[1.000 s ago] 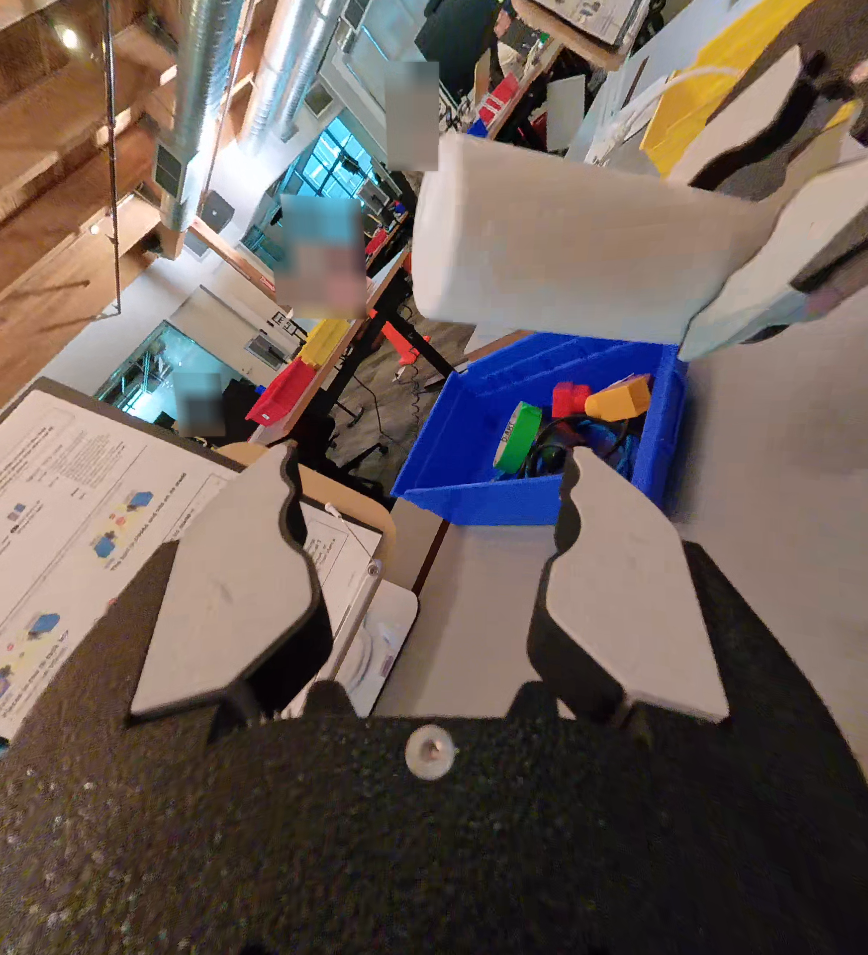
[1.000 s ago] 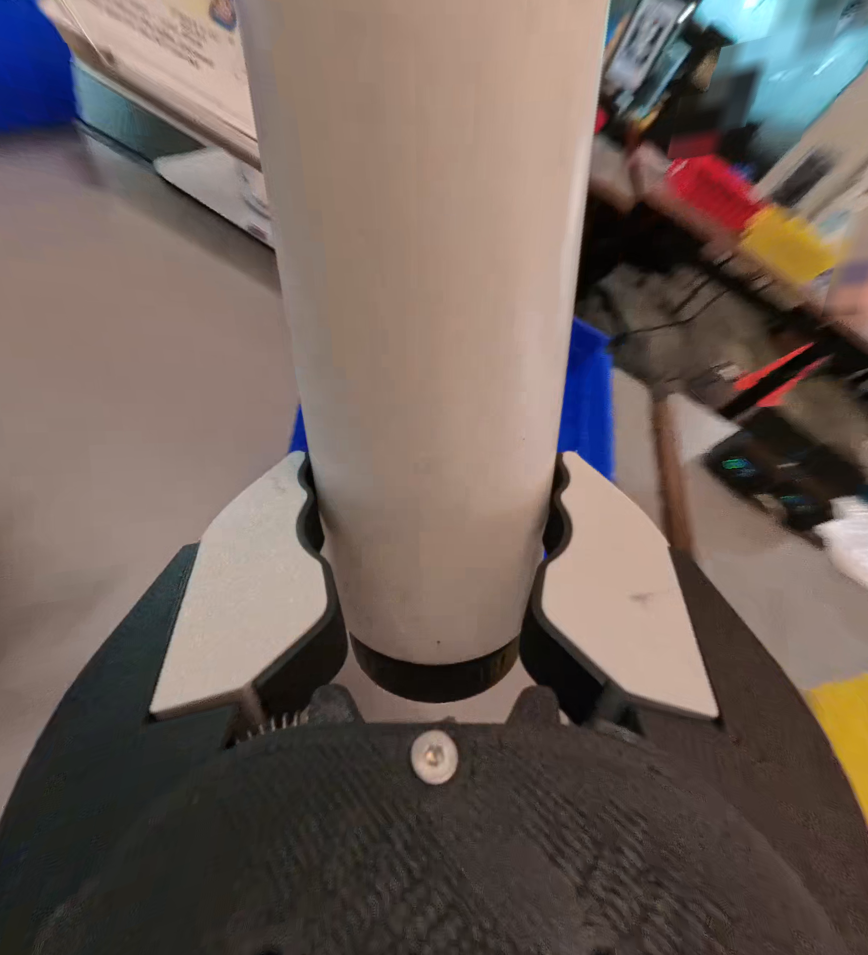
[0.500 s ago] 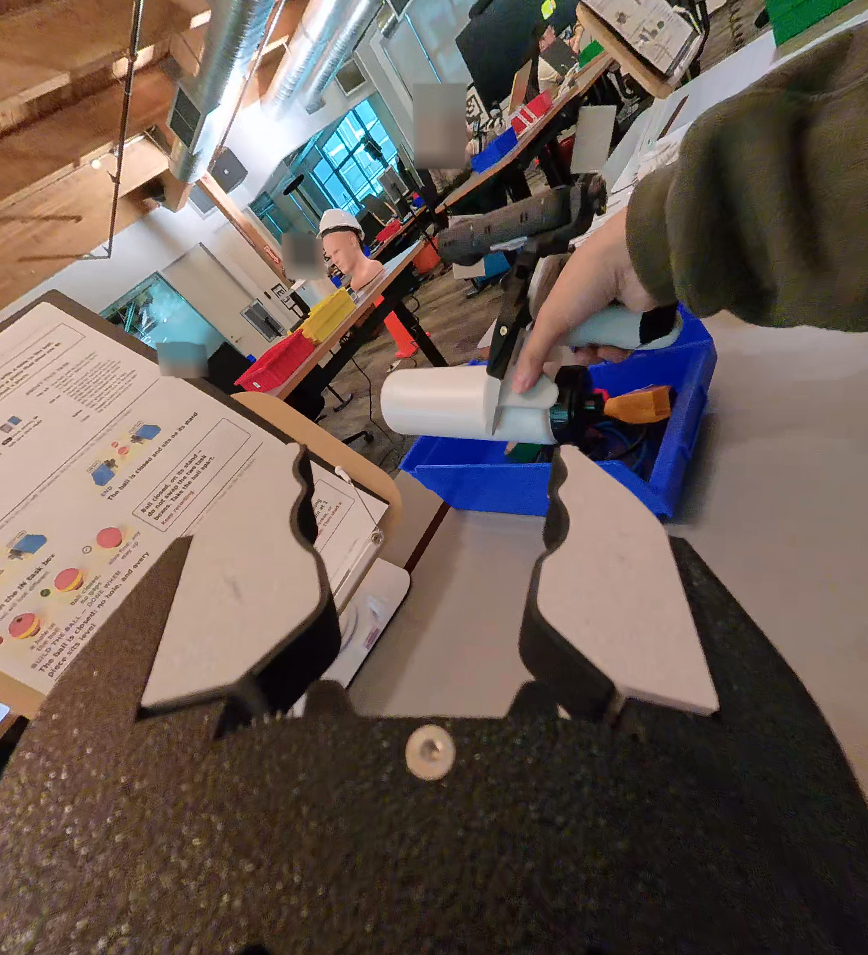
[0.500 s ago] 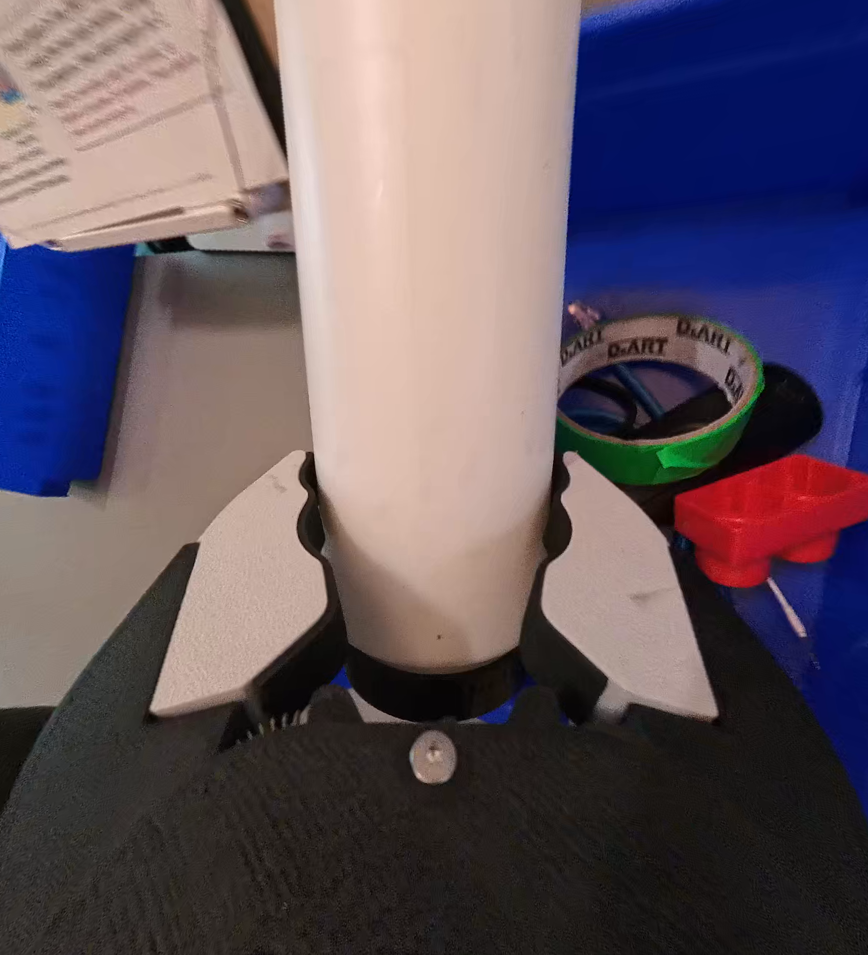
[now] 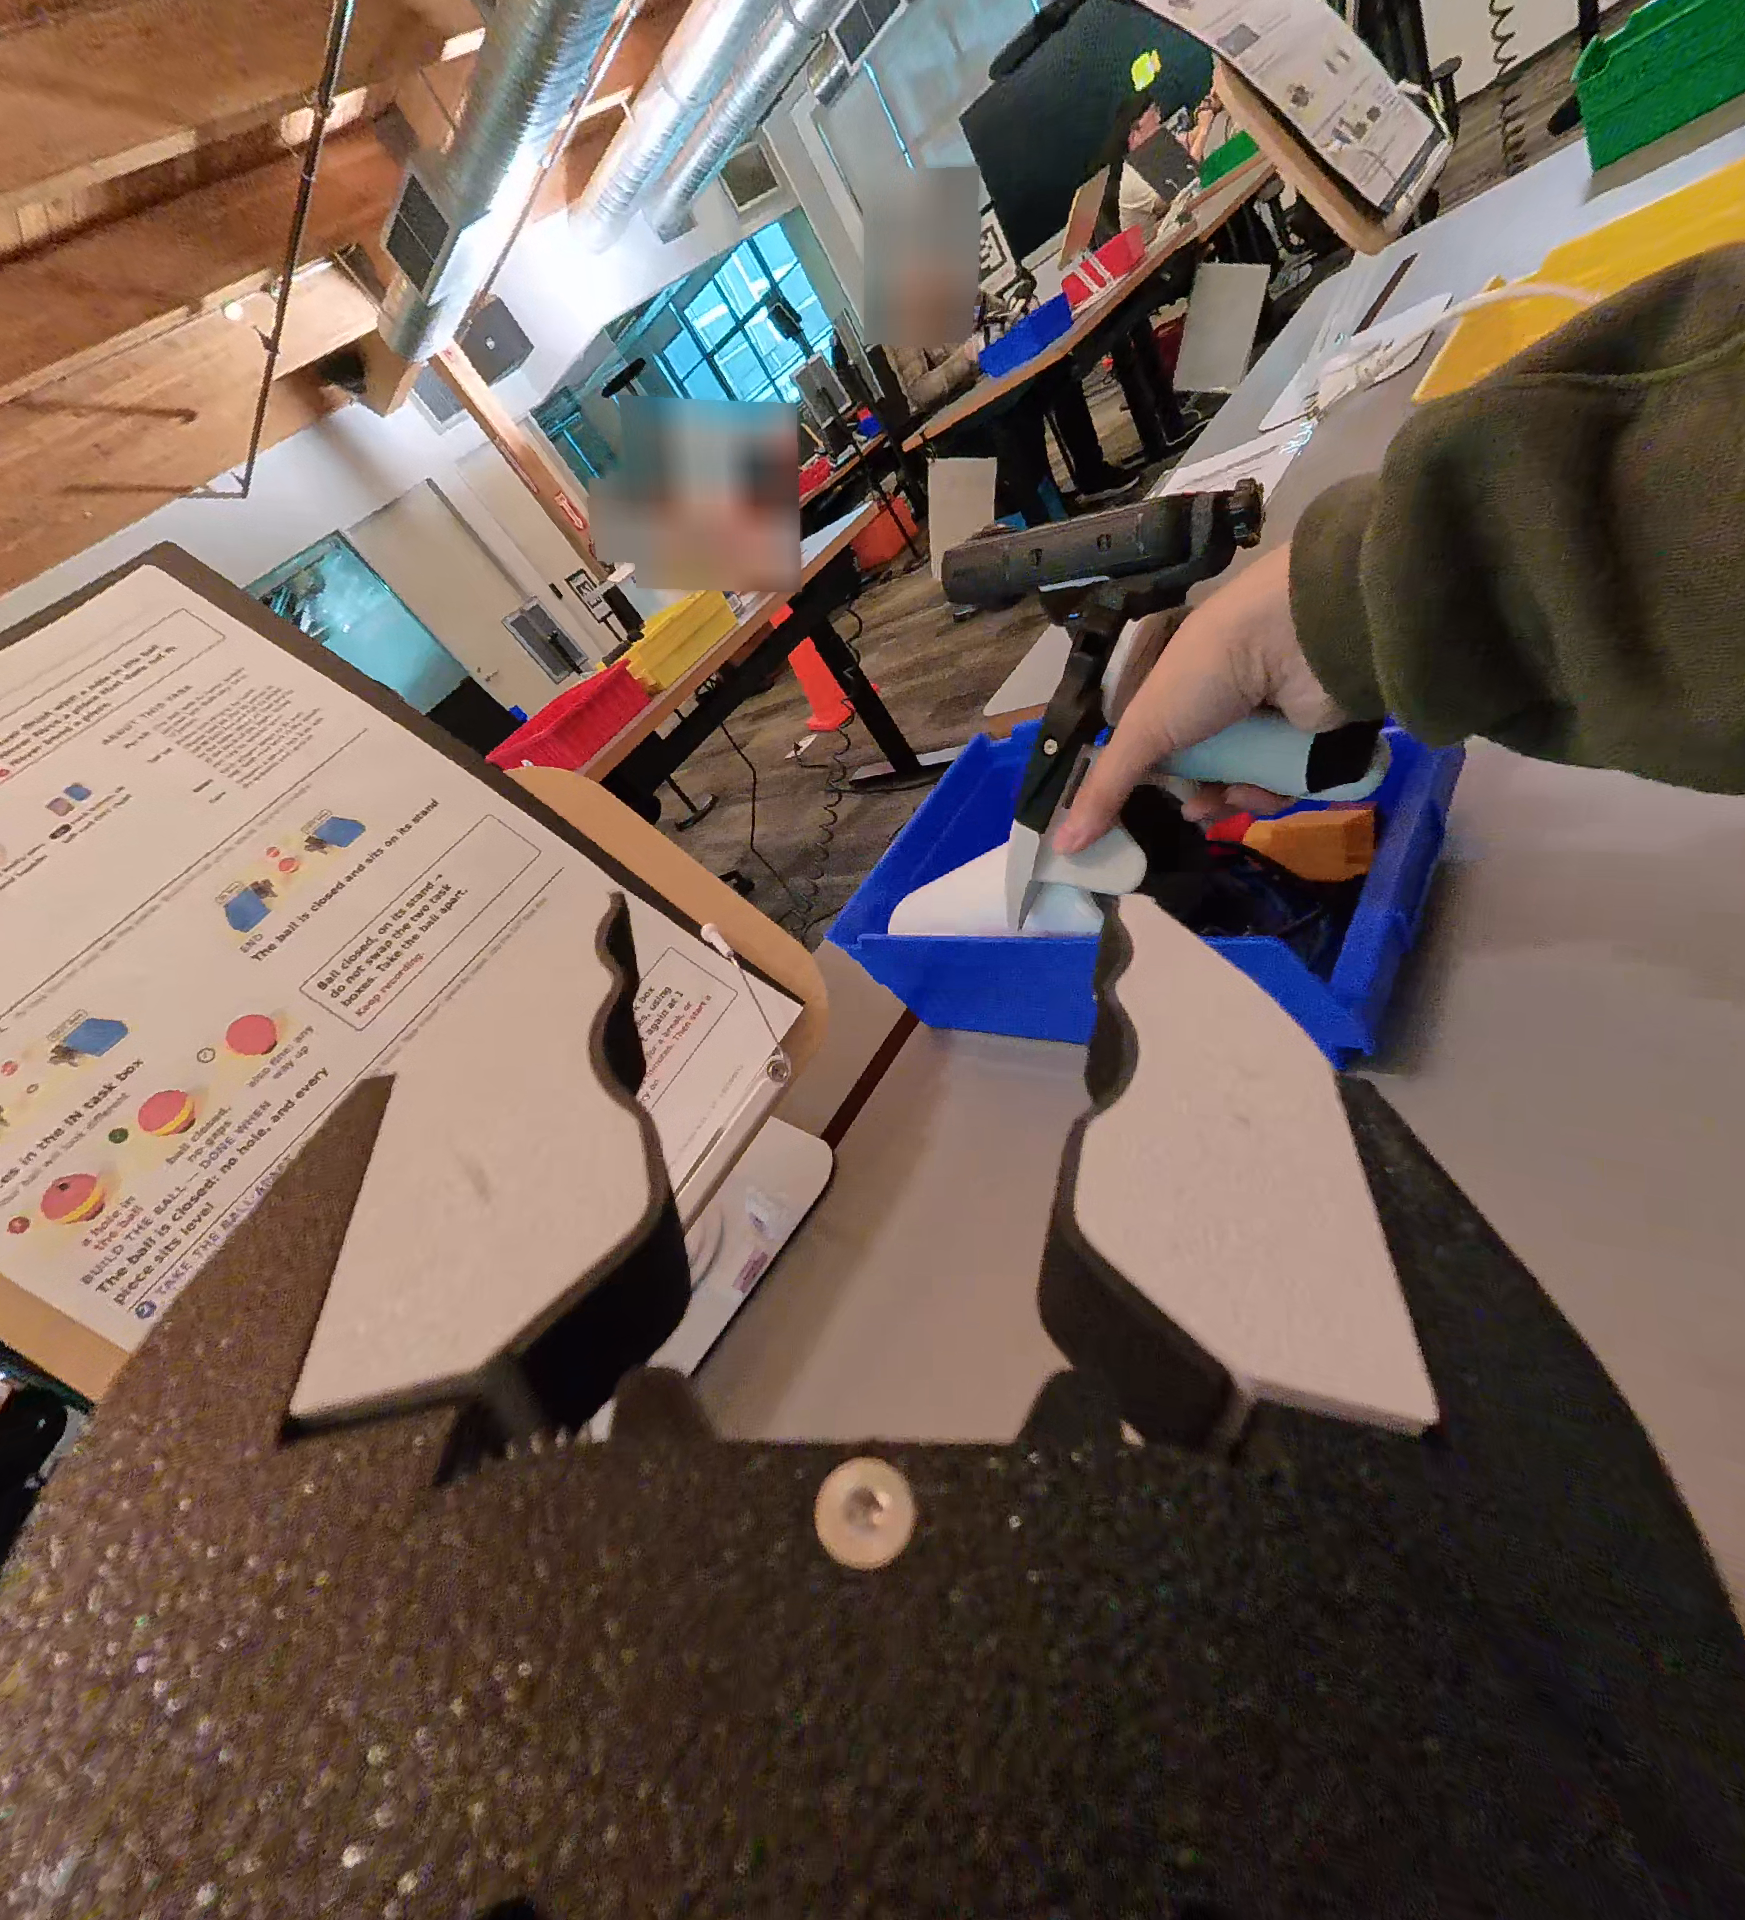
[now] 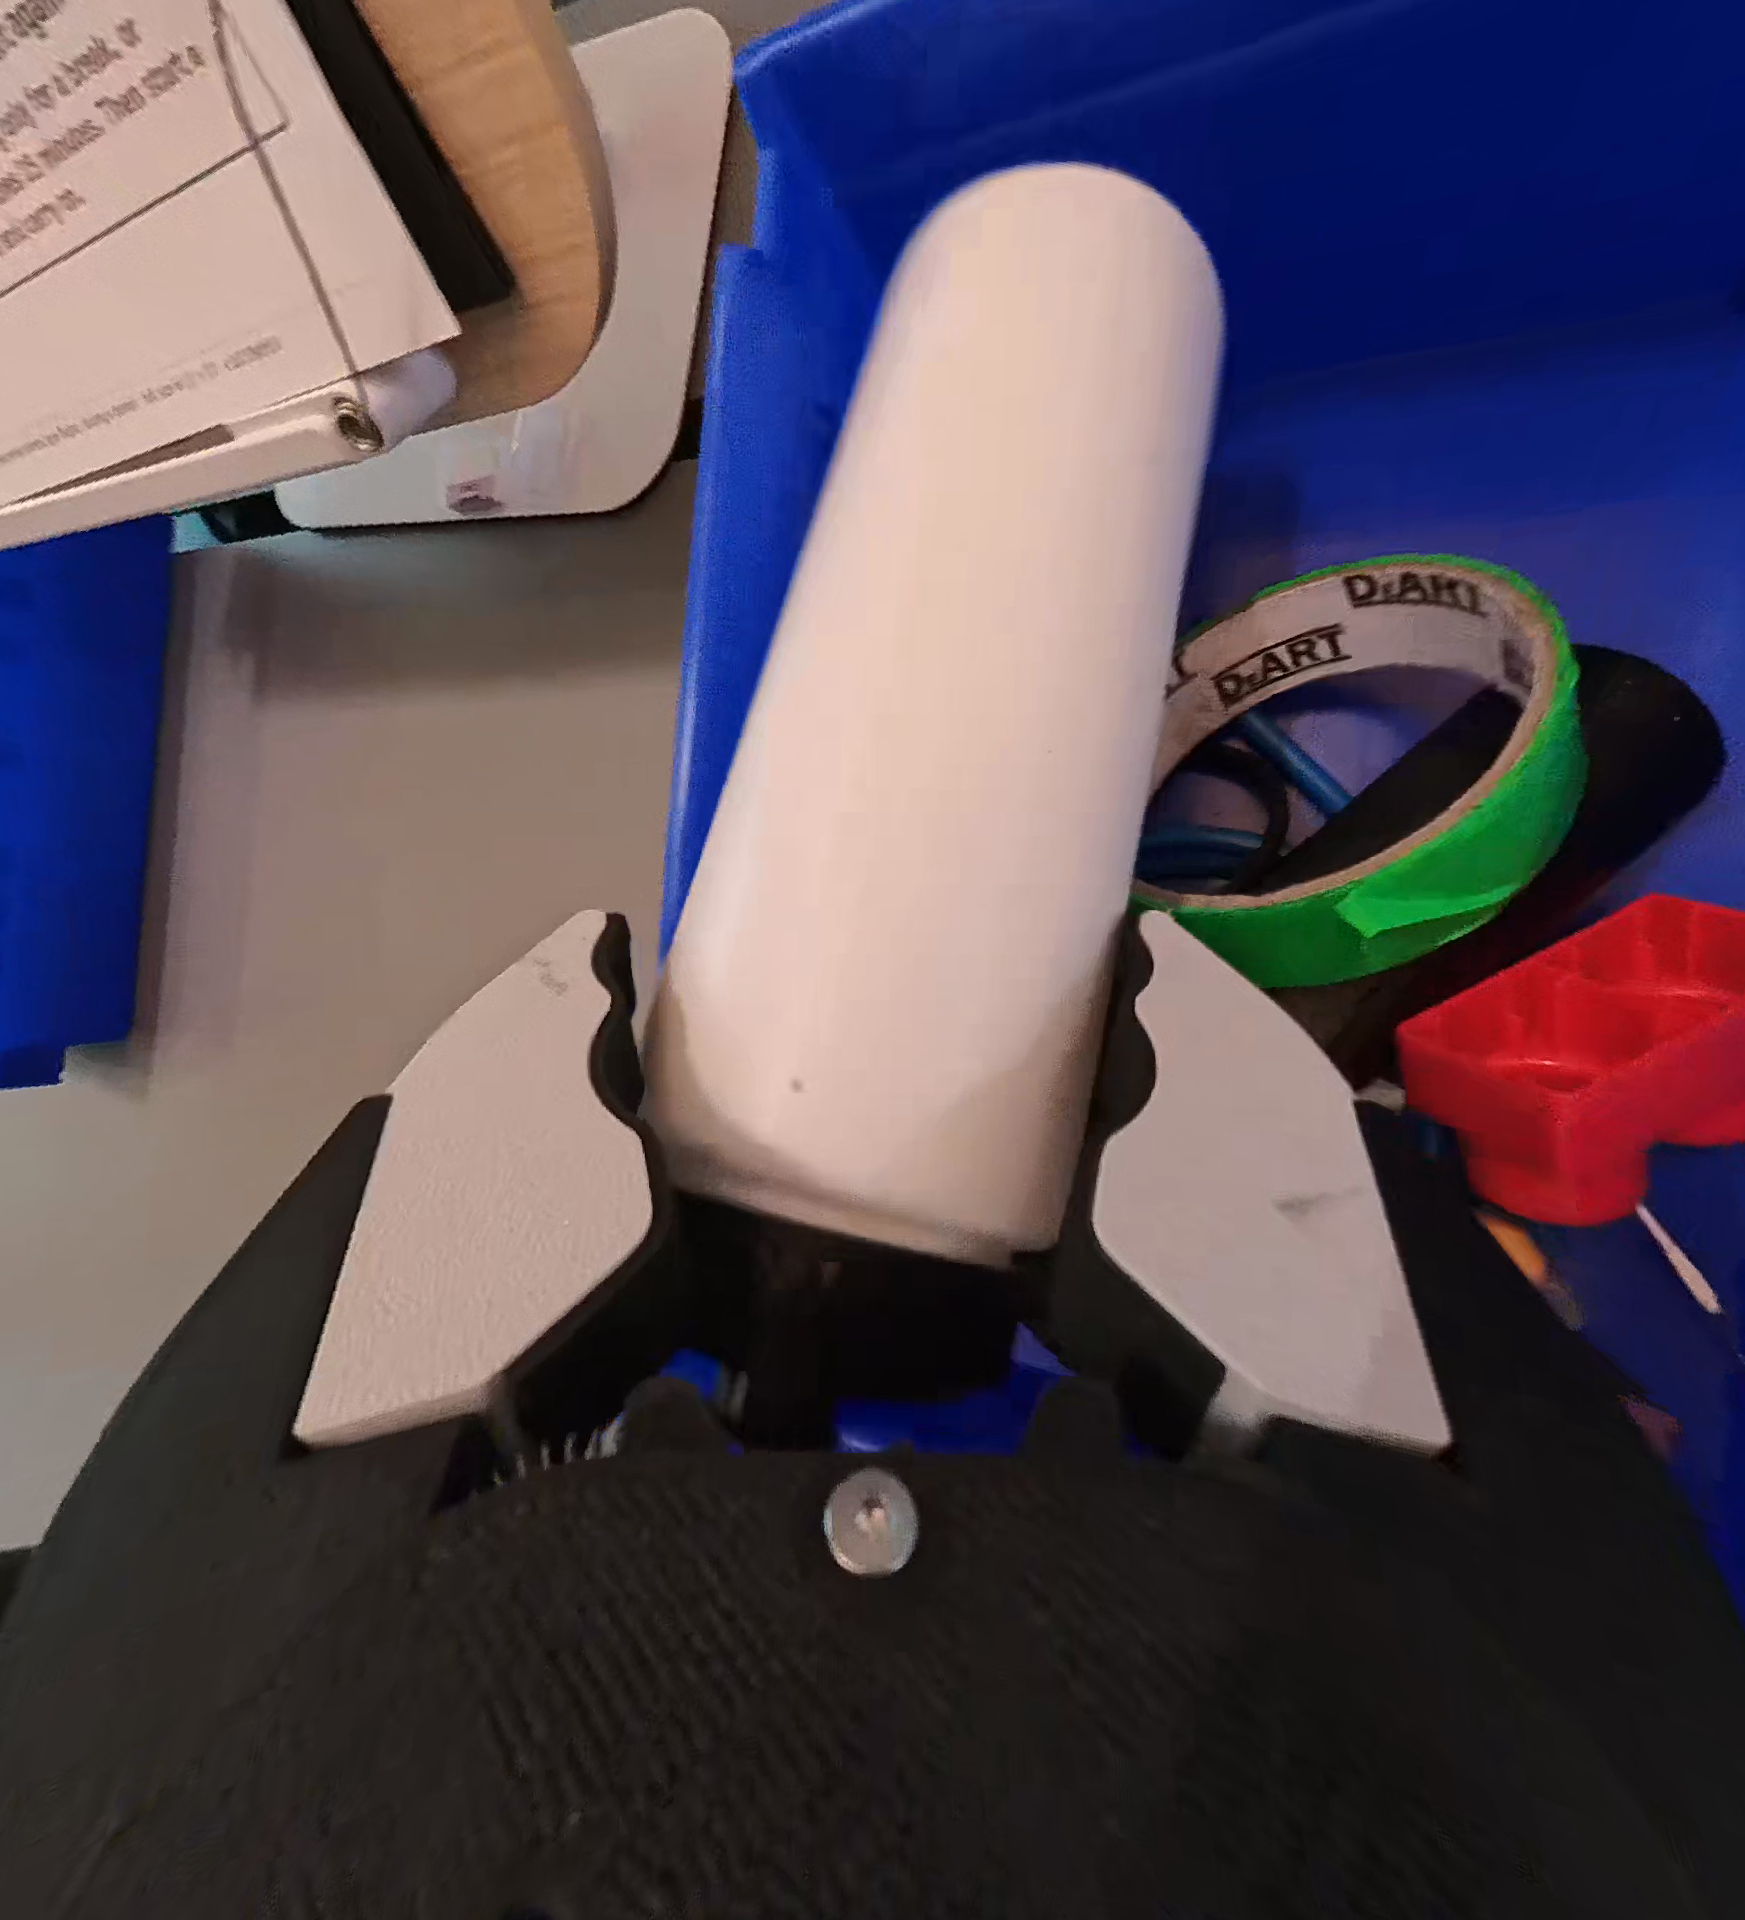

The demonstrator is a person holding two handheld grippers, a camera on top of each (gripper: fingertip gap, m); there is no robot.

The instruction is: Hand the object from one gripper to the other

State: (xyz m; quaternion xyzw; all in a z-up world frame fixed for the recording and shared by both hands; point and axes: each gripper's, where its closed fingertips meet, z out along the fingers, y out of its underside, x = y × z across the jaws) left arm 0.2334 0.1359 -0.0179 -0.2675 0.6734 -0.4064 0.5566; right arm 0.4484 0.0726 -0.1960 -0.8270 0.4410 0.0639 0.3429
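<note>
the right hand-held gripper [image 6: 873, 1013] is down inside the blue bin [image 6: 1470, 208], with its two grey fingers [image 6: 494, 1195] on either side of the black-capped end of a white bottle [image 6: 951, 675]. the bottle leans away from it, tilted, its far rounded end up against the bin's left wall. whether the fingers are pressing on it or have just let go, i cannot tell from here: the left one looks to be touching and the right one is just beside the bottle.

in the bin next to the bottle lies a roll of green tape [image 6: 1398, 790], with a blue cable [image 6: 1252, 800] coiled under it, and a red plastic block [image 6: 1616, 1060] sits near the bin's right wall.

the left hand-held gripper [image 5: 857, 997] is well back from the bin [image 5: 993, 997], over the grey worktop [image 5: 1626, 1091], its fingers spread wide with nothing between them. from that side i can see a person's hand [image 5: 1190, 707] in an olive sleeve [image 5: 1595, 540] holding the right hand-held gripper [image 5: 1029, 894] by its pale handle, tip pointed down into the bin, the white bottle [image 5: 951, 904] lying low behind the bin's front wall. an orange piece [image 5: 1315, 842] shows in the bin behind the hand.

a printed instruction sheet on a board [image 5: 224, 883] stands at the worktop's left edge, just beside the bin.
</note>
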